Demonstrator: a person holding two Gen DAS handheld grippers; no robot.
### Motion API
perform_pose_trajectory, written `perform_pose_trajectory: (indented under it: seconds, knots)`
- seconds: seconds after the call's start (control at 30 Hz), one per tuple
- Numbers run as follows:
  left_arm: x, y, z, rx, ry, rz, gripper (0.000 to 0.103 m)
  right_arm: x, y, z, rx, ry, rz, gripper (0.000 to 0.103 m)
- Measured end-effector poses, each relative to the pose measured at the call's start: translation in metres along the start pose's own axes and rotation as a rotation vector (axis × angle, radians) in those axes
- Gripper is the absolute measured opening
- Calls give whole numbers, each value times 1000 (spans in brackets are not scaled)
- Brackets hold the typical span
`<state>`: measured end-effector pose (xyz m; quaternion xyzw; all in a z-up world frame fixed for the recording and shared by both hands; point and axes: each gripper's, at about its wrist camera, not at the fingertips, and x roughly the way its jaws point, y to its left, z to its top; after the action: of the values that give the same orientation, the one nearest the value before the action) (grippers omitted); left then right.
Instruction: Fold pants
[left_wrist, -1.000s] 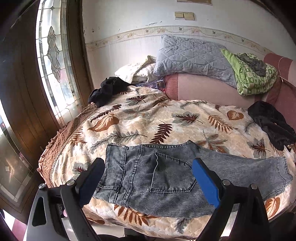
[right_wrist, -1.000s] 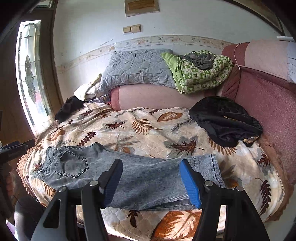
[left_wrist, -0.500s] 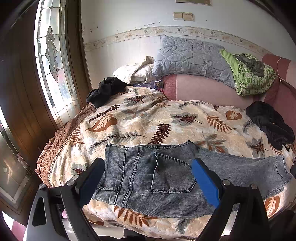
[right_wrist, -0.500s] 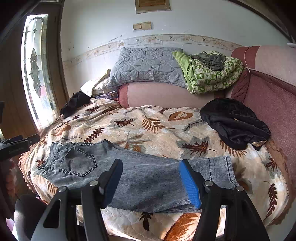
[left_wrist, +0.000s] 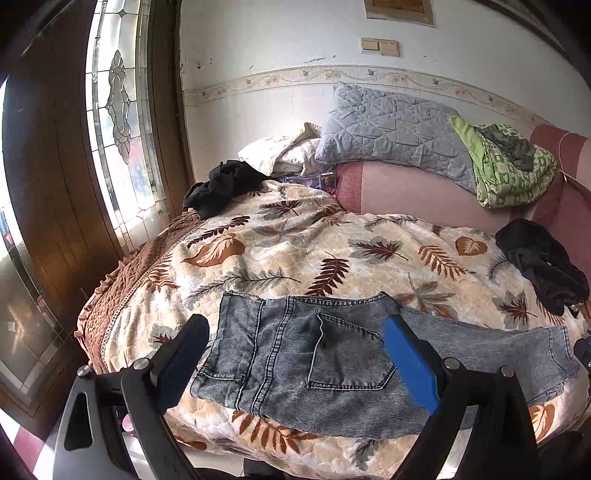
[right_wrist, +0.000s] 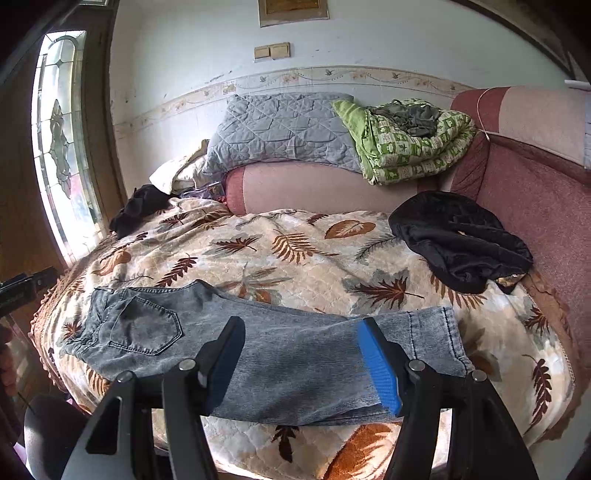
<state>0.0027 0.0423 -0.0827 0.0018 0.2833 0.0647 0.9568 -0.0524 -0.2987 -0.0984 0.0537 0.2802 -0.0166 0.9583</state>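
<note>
Grey washed-denim pants (left_wrist: 295, 354) lie flat on the leaf-print bedspread, folded lengthwise with one leg on the other, waist to the left and hems to the right. My left gripper (left_wrist: 295, 339) is open and empty, hovering over the waist and back pocket. In the right wrist view the pants (right_wrist: 295, 350) stretch across the near edge of the bed. My right gripper (right_wrist: 299, 343) is open and empty above the lower legs, near the hems (right_wrist: 443, 339).
A black garment (right_wrist: 461, 247) lies at the bed's right side, another black garment (left_wrist: 221, 184) at the far left corner. Grey quilted pillow (left_wrist: 391, 125) and green blanket (left_wrist: 506, 166) rest on the pink headboard. A stained-glass window (left_wrist: 118, 122) stands left of the bed.
Both views have tilted and drawn back slightly, so the pants sit a little lower and farther. The pants have not moved and both grippers stay open.
</note>
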Motion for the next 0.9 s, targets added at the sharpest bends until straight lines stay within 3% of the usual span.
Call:
perform_pose_trajectory:
  seconds: [0.17,0.9]
  knots:
    - [-7,-2,2,35,-45,31,95,-1,-12,1,30,-14,-28,67]
    - [-1,-29,-1,88,14,-45,95,-10,-58,1,99,-30,-128,67]
